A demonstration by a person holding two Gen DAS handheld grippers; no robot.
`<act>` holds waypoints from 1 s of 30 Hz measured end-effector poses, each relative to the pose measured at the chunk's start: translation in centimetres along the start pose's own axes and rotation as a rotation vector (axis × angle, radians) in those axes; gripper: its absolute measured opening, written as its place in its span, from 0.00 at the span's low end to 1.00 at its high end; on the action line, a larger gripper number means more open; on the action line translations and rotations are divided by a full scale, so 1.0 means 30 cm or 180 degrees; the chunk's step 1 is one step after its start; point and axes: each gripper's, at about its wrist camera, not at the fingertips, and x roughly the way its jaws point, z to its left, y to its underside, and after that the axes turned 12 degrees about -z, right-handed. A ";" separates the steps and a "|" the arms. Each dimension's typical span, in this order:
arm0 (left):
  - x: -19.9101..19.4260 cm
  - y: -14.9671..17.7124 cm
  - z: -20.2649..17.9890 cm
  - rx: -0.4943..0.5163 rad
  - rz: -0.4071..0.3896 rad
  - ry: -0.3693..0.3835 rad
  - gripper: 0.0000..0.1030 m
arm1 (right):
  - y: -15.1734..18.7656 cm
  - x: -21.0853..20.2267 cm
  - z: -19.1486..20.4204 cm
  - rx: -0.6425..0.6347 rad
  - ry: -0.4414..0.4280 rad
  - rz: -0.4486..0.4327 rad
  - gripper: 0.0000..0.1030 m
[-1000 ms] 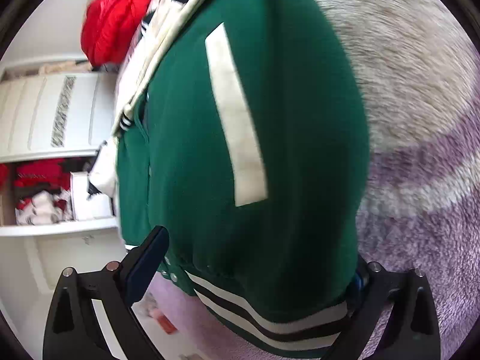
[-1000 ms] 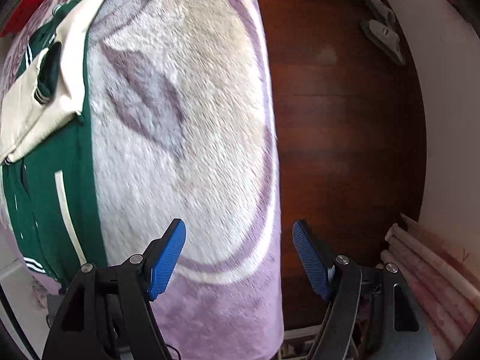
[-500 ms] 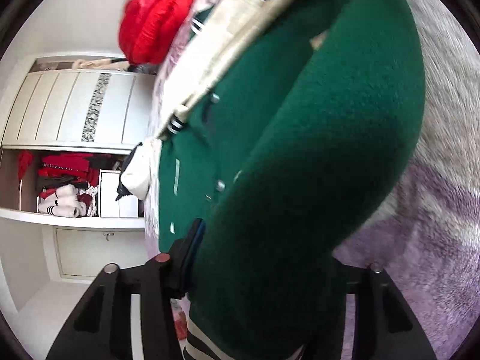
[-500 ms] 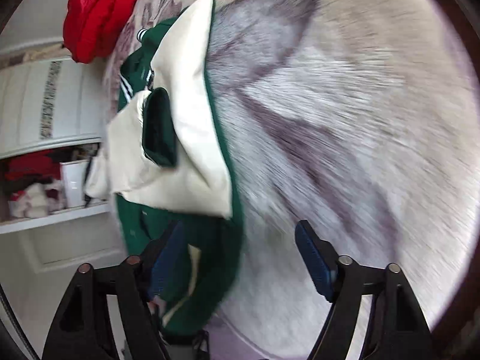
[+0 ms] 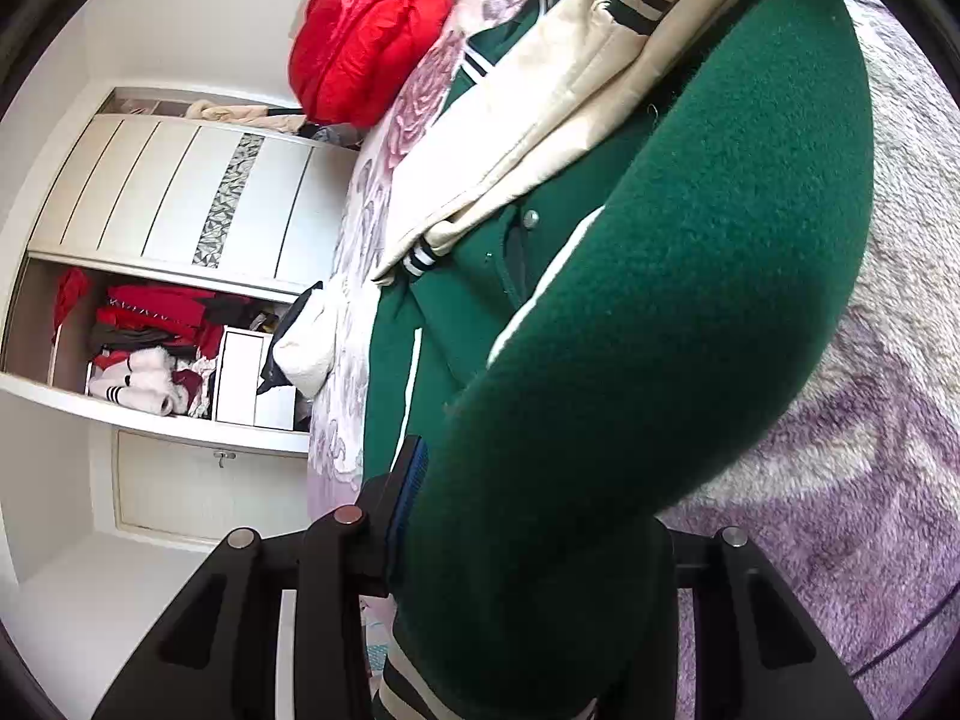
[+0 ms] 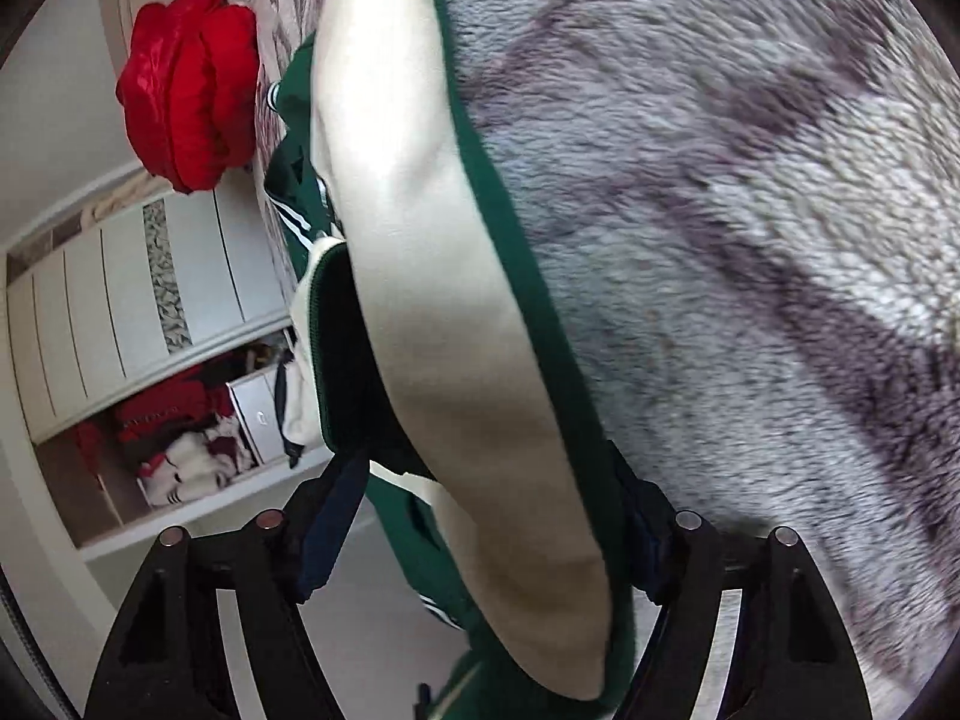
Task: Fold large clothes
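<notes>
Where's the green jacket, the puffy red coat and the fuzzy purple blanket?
green jacket (image 5: 690, 312), left wrist view, on its lifted green fold
red coat (image 6: 186, 90), right wrist view, on its middle
purple blanket (image 6: 750, 210), right wrist view, on bare fuzz

A: How many garments on the bed?
B: One green jacket (image 5: 690, 312); one red puffer (image 5: 360, 42); both on one blanket (image 5: 888, 396)
A: Grippers?
B: Two; left gripper (image 5: 528, 516); right gripper (image 6: 480, 516)

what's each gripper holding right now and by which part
Left gripper, closing, pinches the green jacket at its striped bottom hem. Right gripper straddles the cream sleeve; grip unclear.
</notes>
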 end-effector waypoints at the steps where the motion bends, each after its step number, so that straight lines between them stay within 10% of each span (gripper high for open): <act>1: 0.003 0.004 -0.004 -0.0019 0.0002 0.0007 0.38 | 0.001 0.004 0.022 -0.0022 0.0011 -0.0009 0.76; 6: 0.047 0.028 0.006 -0.0119 0.0050 0.0068 0.38 | 0.054 -0.003 0.134 -0.0186 -0.0180 -0.0178 0.96; 11: 0.083 0.030 0.037 -0.0235 0.0032 0.0173 0.38 | 0.060 0.181 0.239 -0.0489 0.0520 -0.0008 0.97; 14: 0.104 0.036 0.082 -0.0353 0.0026 0.0246 0.38 | 0.034 0.246 0.268 -0.0341 0.0830 -0.0235 0.43; 18: 0.127 0.051 0.149 -0.0500 0.0034 0.0305 0.38 | 0.083 0.257 0.445 -0.0601 0.1068 -0.0388 0.19; 30: 0.384 0.191 0.595 -0.1235 0.0457 0.0472 0.38 | 0.376 0.565 1.254 -0.1316 0.1429 -0.0281 0.16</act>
